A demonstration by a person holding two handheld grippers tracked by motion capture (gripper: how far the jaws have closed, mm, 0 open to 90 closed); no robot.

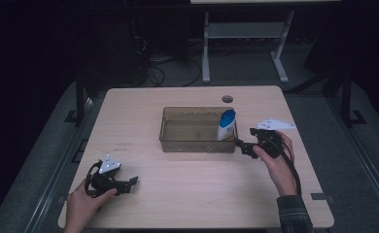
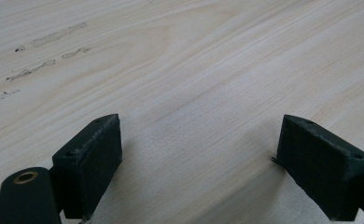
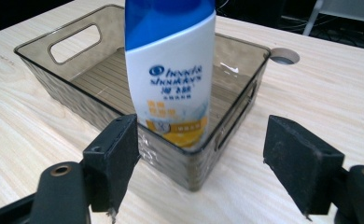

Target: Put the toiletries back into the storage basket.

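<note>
While my right tongs [image 3: 201, 168] gape wide, white-blue shampoo bottle [image 3: 171, 74] stands upright just ahead, inside smoky bin [image 3: 54, 65]; left tongs [image 2: 199, 163] wide, over bare surface [image 2: 194, 70].

A white shampoo bottle [image 1: 226, 125] with a blue cap end uppermost stands upright inside a translucent smoky-brown plastic bin [image 1: 178, 141], in the bin's right-hand near corner, close against the walls; its label [image 3: 175, 93] carries blue lettering above a yellow-orange band near the base; the bin [image 3: 54, 79] is rectangular, open-topped, with a cut-out handle in each short end and a ribbed floor; it sits flat on the pale wooden counter [image 1: 187, 179], near the middle.
</note>
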